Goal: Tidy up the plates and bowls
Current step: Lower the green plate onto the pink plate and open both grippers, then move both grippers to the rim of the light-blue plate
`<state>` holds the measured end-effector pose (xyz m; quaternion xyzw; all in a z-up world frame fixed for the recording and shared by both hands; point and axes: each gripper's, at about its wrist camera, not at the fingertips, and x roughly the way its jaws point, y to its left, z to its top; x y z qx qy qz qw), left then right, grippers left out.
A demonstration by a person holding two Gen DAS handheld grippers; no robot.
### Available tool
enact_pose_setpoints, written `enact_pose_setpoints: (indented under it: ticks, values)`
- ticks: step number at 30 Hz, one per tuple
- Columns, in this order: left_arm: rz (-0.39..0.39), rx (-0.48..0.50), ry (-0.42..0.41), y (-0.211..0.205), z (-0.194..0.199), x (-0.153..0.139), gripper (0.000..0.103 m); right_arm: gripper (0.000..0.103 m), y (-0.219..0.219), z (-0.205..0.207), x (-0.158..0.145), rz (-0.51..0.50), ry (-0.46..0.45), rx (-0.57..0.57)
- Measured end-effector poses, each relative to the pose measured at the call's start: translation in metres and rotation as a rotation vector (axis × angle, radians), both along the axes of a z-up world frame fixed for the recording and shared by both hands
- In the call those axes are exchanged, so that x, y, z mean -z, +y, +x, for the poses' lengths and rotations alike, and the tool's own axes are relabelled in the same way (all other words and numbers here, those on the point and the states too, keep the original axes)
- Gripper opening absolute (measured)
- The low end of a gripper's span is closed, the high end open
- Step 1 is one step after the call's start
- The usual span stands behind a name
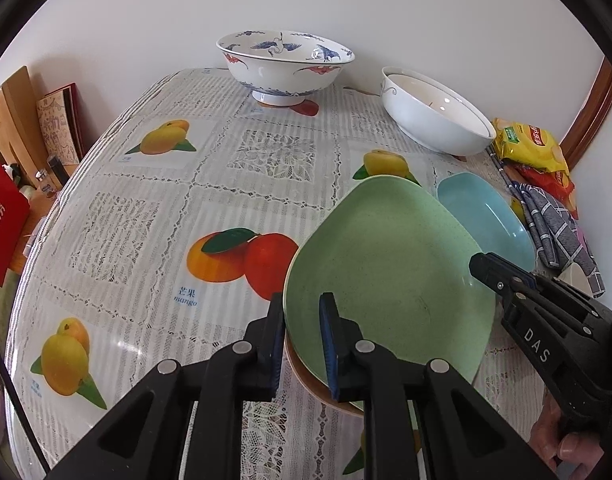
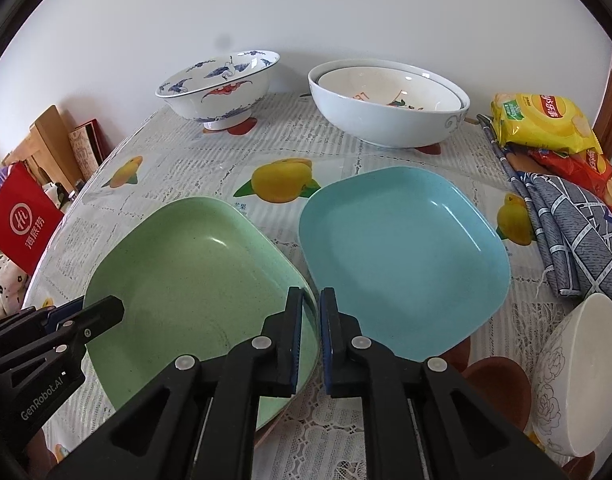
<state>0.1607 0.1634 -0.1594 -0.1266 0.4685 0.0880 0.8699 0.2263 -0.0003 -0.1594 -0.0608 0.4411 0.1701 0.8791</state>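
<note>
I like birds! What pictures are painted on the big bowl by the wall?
Blue cranes and red bat-like shapes on the white painted bowl, clearest in the left wrist view.

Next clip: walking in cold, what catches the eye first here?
The green plate in front, its near rim clamped by the left gripper, with the blue plate flat on the table beside it. At the back by the wall stand a blue-patterned bowl and nested white bowls.

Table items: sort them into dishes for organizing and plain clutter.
Job: green plate, blue plate, crane-pattern bowl, nested white bowls, floral bowl.
Clutter: chip bags, checked cloth, red box.
</note>
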Motion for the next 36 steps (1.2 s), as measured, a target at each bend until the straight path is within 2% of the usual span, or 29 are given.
enact_pose_setpoints:
  ticks: [1,5,8,14,17,19,25,32,36]
  values:
    - [0.0,0.003,0.005,-0.001,-0.001,0.0,0.018,0.009,-0.001,0.0,-0.001,-0.001,-0.001,0.001]
    - [0.001,0.01,0.017,-0.003,-0.006,-0.002,0.034,0.009,-0.006,-0.003,-0.005,-0.003,-0.005,0.007]
    - [0.019,0.008,0.009,-0.007,-0.012,-0.008,0.04,0.01,-0.01,-0.008,-0.01,-0.006,-0.012,0.007]
    - [0.035,0.009,-0.017,-0.012,-0.024,-0.025,0.043,0.02,-0.028,-0.021,-0.024,0.001,-0.028,0.037]
    - [0.04,0.015,-0.03,-0.017,-0.028,-0.033,0.043,0.028,-0.041,-0.026,-0.032,0.011,-0.04,0.055]
    - [0.047,0.02,-0.04,-0.021,-0.029,-0.039,0.043,0.037,-0.05,-0.028,-0.038,0.012,-0.045,0.071]
    - [0.061,0.035,-0.068,-0.039,-0.022,-0.056,0.047,0.052,-0.078,-0.033,-0.057,0.02,-0.069,0.104]
    - [0.094,0.074,-0.087,-0.067,0.001,-0.063,0.057,0.053,-0.106,-0.026,-0.066,-0.015,-0.104,0.158]
    - [0.1,0.084,-0.081,-0.077,0.019,-0.06,0.058,0.055,-0.117,-0.012,-0.064,0.004,-0.06,0.157]
